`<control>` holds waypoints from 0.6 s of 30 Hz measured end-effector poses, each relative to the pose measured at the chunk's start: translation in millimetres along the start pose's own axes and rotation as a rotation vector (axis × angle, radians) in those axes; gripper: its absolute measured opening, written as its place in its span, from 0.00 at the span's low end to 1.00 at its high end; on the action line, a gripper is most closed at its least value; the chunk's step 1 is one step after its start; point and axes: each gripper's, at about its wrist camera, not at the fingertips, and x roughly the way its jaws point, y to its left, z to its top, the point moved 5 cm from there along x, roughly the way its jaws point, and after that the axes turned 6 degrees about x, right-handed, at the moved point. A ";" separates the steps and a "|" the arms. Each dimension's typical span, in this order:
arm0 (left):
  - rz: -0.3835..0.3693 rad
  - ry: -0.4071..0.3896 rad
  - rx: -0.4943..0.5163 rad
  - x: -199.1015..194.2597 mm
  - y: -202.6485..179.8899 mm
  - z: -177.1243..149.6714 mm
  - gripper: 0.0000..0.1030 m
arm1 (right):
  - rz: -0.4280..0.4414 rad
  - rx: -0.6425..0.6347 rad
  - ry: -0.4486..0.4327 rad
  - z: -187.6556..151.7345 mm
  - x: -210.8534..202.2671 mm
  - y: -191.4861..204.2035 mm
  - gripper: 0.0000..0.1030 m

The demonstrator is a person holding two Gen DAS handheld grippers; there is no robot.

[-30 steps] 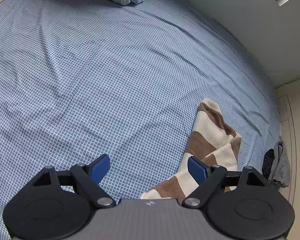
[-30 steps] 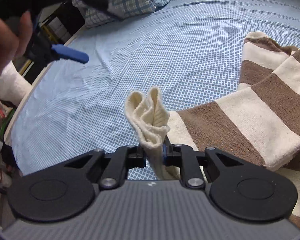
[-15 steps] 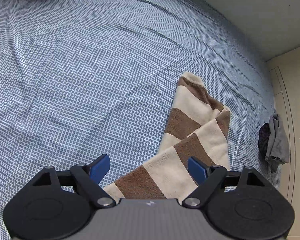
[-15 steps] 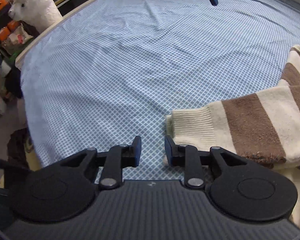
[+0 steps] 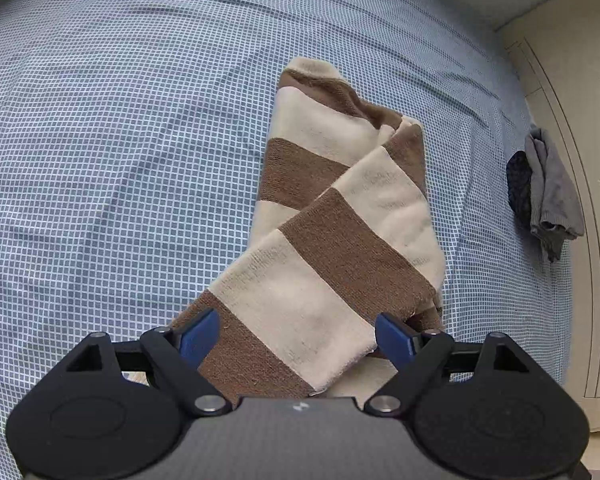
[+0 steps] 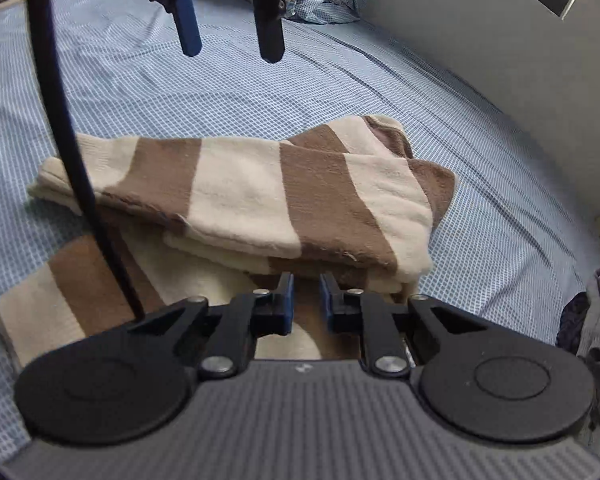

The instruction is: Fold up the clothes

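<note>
The sweater (image 5: 340, 248) lay part-folded on the bed (image 5: 100, 160), its long axis running away from the left gripper (image 5: 296, 334), spread wide just above its near end, while the right gripper (image 6: 305, 300), closing on nothing, hovered at its side edge.

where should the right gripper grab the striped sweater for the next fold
Probably the near edge of the folded stack on the striped sweater, coming in low from the front. That layered edge faces the right gripper, whose jaws are closing with nothing between them, and stands proud of the bedsheet.
</note>
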 end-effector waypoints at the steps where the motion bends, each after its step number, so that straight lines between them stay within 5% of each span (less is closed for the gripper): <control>1: -0.001 0.003 0.008 3.2 -5.3 -0.9 0.84 | 0.010 -0.024 0.002 -1.4 7.1 -6.3 0.17; 11: -0.006 0.027 0.056 35.6 -34.9 7.6 0.82 | 0.147 -0.215 0.038 -25.6 61.3 -14.3 0.17; 18: -0.041 0.003 0.036 33.5 -41.6 13.8 0.81 | 0.069 -0.300 -0.081 -21.1 87.8 -11.4 0.13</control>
